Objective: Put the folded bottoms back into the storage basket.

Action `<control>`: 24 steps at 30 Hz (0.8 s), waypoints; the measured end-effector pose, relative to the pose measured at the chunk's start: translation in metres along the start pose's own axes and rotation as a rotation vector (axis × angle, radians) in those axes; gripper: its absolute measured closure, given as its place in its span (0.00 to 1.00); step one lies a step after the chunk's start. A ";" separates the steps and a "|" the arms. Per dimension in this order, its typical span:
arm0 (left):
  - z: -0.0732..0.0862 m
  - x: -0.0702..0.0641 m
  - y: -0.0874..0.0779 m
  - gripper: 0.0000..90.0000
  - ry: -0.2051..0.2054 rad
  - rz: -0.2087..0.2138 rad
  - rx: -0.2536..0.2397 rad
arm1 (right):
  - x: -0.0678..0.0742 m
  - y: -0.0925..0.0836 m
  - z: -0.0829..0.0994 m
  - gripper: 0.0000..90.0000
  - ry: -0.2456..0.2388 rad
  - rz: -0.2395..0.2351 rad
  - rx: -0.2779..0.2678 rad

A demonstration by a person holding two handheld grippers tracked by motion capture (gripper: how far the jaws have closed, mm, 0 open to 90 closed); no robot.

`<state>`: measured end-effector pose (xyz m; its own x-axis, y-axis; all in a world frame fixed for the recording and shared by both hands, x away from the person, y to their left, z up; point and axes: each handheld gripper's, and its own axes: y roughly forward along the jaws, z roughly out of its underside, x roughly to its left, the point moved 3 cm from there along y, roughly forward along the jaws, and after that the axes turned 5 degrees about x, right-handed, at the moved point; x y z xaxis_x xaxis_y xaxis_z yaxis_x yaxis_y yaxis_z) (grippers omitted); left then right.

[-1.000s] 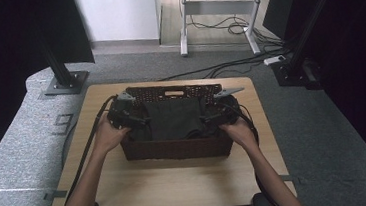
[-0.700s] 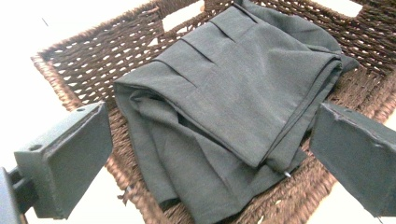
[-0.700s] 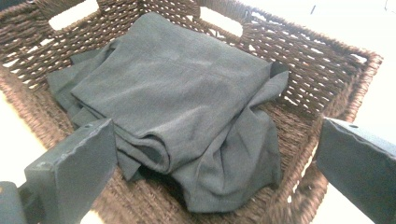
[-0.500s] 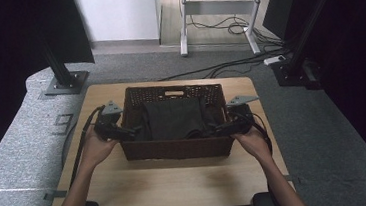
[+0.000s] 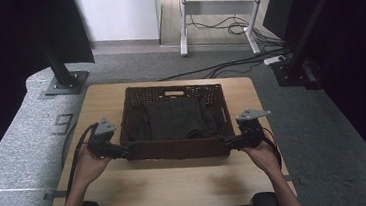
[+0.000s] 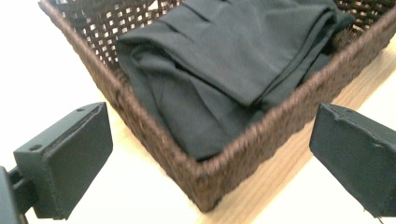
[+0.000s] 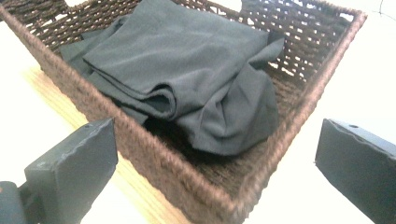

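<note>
A dark brown wicker basket stands in the middle of the wooden table. A folded black cloth lies inside it. My left gripper is at the basket's near left corner, open; in the left gripper view its jaws stand wide on either side of that basket corner, with the cloth beyond my left gripper. At the near right corner my right gripper is open too. In the right gripper view my right gripper straddles the basket rim, and the cloth lies past it.
The basket has a handle slot in its far wall. Bare tabletop lies in front of the basket and in narrow strips at both sides. Grey carpet surrounds the table; black stand posts rise behind it.
Both grippers came out from over the basket, moved outward and back toward me, and now sit at its near corners. The cloth lies in the basket; the basket has not shifted.
</note>
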<state>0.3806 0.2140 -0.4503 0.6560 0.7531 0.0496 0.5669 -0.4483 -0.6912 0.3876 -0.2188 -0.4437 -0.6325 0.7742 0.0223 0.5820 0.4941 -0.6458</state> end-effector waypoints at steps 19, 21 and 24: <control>0.070 0.000 0.034 0.00 -0.047 -0.002 0.043 | -0.009 0.028 0.073 0.00 0.063 0.010 0.044; 0.077 0.001 0.040 0.00 -0.060 0.001 0.053 | -0.011 0.032 0.080 0.00 0.072 0.014 0.051; 0.088 0.002 0.048 0.00 -0.059 -0.007 0.084 | -0.013 0.038 0.091 0.00 0.081 0.021 0.063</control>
<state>0.3650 0.2362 -0.5469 0.6198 0.7846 0.0139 0.5260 -0.4023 -0.7493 0.3713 -0.2460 -0.5382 -0.5756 0.8148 0.0688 0.5595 0.4538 -0.6935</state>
